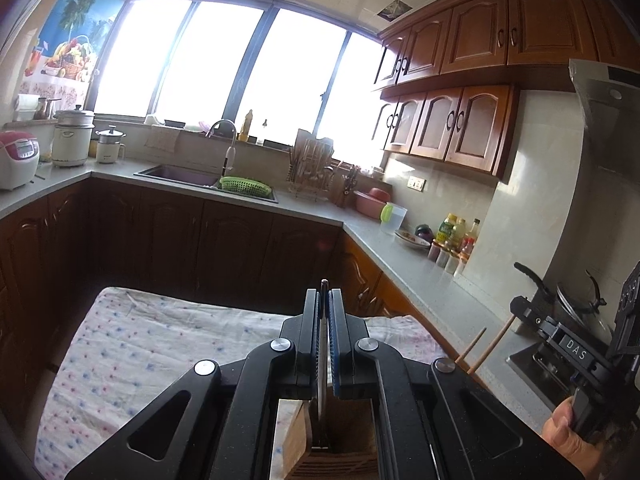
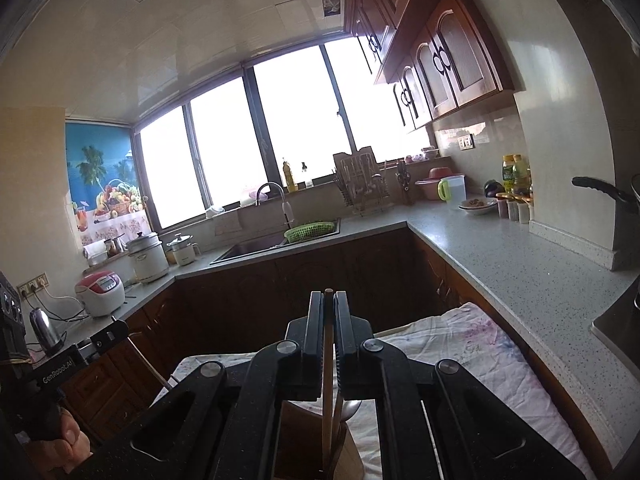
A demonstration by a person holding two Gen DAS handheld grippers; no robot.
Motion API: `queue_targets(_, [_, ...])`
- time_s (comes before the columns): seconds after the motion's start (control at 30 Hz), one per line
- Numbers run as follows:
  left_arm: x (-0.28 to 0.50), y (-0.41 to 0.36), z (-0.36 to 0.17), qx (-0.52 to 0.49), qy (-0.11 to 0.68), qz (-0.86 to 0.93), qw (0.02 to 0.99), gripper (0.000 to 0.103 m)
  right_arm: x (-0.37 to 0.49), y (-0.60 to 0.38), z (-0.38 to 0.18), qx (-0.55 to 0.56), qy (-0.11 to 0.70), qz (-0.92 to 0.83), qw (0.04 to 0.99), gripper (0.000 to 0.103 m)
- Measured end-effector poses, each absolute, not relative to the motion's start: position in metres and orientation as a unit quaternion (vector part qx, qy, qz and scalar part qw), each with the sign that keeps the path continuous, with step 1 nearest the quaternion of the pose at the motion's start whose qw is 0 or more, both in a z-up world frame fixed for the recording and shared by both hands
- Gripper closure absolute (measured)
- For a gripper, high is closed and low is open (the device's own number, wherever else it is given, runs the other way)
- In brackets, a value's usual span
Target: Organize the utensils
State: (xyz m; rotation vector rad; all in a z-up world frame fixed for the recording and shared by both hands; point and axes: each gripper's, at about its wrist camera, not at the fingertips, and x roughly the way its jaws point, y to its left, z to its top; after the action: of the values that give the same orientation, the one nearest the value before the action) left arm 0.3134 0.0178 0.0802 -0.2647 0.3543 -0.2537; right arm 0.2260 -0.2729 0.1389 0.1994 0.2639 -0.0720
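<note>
Left wrist view: we see the left gripper at lower centre, its jaws clamped on a thin flat knife held upright. The knife's dark end shows just above the fingertips, and its pale length runs down between the blue-lined pads into a wooden holder at the bottom edge of the frame. The holder stands on a dotted cloth that fills the lower left. At the right edge we see the right gripper from the side, held in a hand, with two wooden sticks slanting below it. Behind, a grey counter wraps around the room, with a sink and a green basket at centre left under the bright window.

Right wrist view: we see the right gripper at lower centre, its jaws clamped on a wooden stick that stands nearly upright. The stick's tip shows just above the fingertips, and its lower part drops into the wooden holder at the bottom edge, beside what looks like a spoon. The cloth lies under the holder and spreads to the lower right. At the left edge the left gripper appears from the side, held in a hand. The counter runs along the right, and a rice cooker sits at the left.
</note>
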Motion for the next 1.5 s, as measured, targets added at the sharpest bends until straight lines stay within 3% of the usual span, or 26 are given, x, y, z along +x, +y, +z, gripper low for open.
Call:
queue_targets(0.3, [0.346,0.013,0.051,-0.126,0.22,-0.124,0.959,0.1,0.236,-0.277,0.098,0.113,0.174,-0.039,0.977,0.098])
queue_targets(0.77, [0.35,0.018,0.053,-0.128,0.233,-0.12,0.957,0.098,0.24,-0.284,0.094,0.12,0.192,-0.042,0.973,0.097])
queue_targets(0.87, [0.344,0.024,0.056,-0.139,0.234,-0.12,0.955,0.071,0.237,-0.284,0.095,0.128,0.189,-0.038,0.973,0.091])
queue_targets(0.93, [0.335,0.027,0.058,-0.138,0.225,-0.115,0.958,0.055,0.235,-0.286,0.097,0.134,0.186,-0.035,0.973,0.08])
queue_targets(1.0, [0.327,0.03,0.061,-0.137,0.222,-0.112,0.959,0.045,0.229,-0.288,0.101,0.143,0.176,-0.03,0.973,0.043])
queue_targets(1.07, [0.316,0.032,0.063,-0.135,0.219,-0.108,0.96,0.039,0.22,-0.289,0.106,0.148,0.161,-0.031,0.975,0.028])
queue_targets(1.1, [0.311,0.033,0.063,-0.134,0.22,-0.103,0.961,0.031,0.215,-0.289,0.109,0.151,0.153,-0.031,0.976,0.023])
queue_targets(1.23, [0.282,0.037,0.063,-0.133,0.215,-0.098,0.963,0.024,0.195,-0.291,0.116,0.162,0.138,-0.025,0.977,0.012])
queue_targets(1.5, [0.232,0.038,0.054,-0.137,0.228,-0.096,0.959,0.022,0.157,-0.288,0.108,0.169,0.149,-0.02,0.974,0.01])
